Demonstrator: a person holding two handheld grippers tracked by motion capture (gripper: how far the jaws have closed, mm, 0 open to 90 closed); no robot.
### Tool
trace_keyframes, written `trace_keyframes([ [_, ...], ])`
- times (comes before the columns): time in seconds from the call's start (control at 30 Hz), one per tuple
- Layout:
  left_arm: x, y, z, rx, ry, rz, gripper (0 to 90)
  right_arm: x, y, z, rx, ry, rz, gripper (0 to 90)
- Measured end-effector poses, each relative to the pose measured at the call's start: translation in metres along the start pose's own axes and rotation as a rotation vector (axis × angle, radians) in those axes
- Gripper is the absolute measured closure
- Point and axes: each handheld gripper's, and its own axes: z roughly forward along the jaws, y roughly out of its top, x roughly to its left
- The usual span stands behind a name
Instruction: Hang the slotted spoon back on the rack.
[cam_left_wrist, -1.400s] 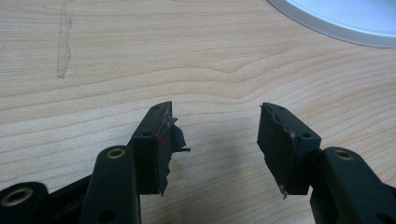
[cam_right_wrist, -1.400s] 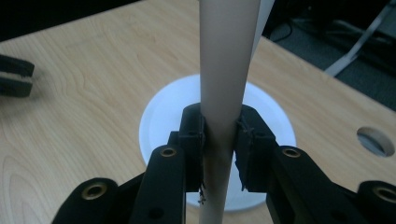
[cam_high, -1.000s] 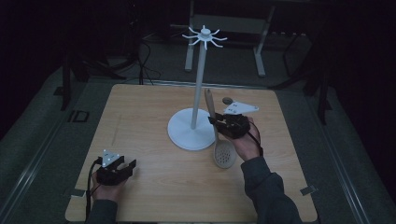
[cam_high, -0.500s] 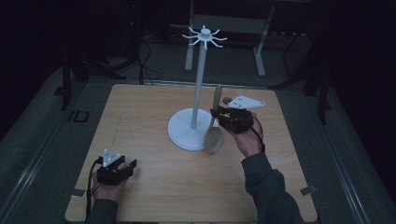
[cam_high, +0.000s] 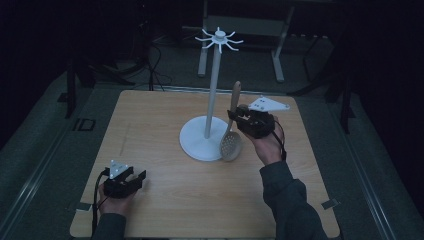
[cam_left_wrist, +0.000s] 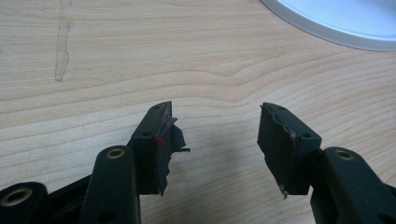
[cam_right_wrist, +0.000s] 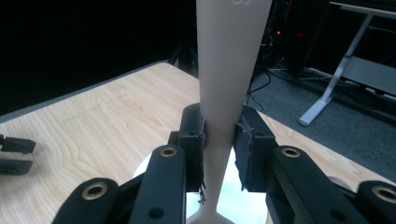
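The right claw (cam_high: 239, 119) is gripping a slotted spoon (cam_high: 231, 134) by the narrow part of its handle, just below the point where the handle broadens. In the right gripper view the two pads are pressing flat against both sides of the handle (cam_right_wrist: 223, 135), so the spoon is hanging bowl down and handle up, almost upright. Its perforated bowl is hovering over the rim of the round white base of the rack (cam_high: 215, 95), just beside the pole. Holding it low on the handle is leaving the top end free, which is probably the point: the rack's hooks (cam_high: 219, 39) are fanning out at the top of the pole, well above the spoon, and the free end looks like the part meant to go on one of them. Whether the handle has a hole at its tip is too small to tell. The left claw (cam_left_wrist: 215, 140) is resting near the front left corner of the worktop (cam_high: 150, 130), well apart from the rack, with its jaws standing wide and nothing between them, apparently just waiting out of the way.
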Motion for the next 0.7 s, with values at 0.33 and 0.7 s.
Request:
trace_keyframes([
  [0.33, 0.000, 0.000, 0.000, -0.003, 0.001, -0.003, 45.8, -0.001, 0.008, -0.003, -0.029, -0.004, 0.014, 74.3],
  [0.7, 0.000, 0.000, 0.000, -0.004, 0.000, -0.004, 45.8, -0.001, 0.017, -0.005, -0.055, -0.030, 0.040, 74.3],
])
